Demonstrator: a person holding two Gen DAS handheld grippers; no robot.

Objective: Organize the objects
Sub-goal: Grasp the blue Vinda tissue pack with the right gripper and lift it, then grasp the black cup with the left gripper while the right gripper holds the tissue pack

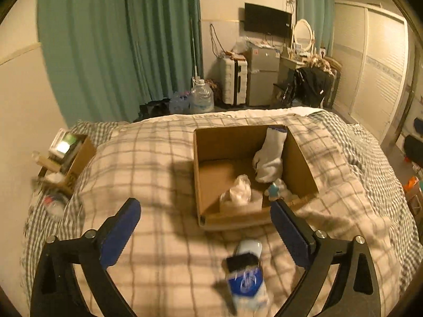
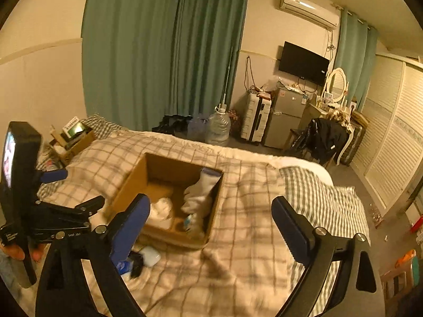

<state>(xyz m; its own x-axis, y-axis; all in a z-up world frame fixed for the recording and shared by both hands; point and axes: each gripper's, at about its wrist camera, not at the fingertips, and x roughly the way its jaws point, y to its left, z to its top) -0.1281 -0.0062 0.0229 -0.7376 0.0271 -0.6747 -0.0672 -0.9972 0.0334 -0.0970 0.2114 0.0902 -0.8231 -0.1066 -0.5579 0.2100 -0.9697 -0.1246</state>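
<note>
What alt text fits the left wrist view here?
The open left tongs hover empty over a checked blanket, facing a cardboard box holding a white glove and tissue pack. A blue-labelled packet lies on the blanket before the box.

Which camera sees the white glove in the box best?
The left wrist view shows the white glove best: it leans whole against the cardboard box's right wall, fingers down. The right wrist view also shows it, but smaller, blurrier and partly hidden behind the box's near wall.
</note>
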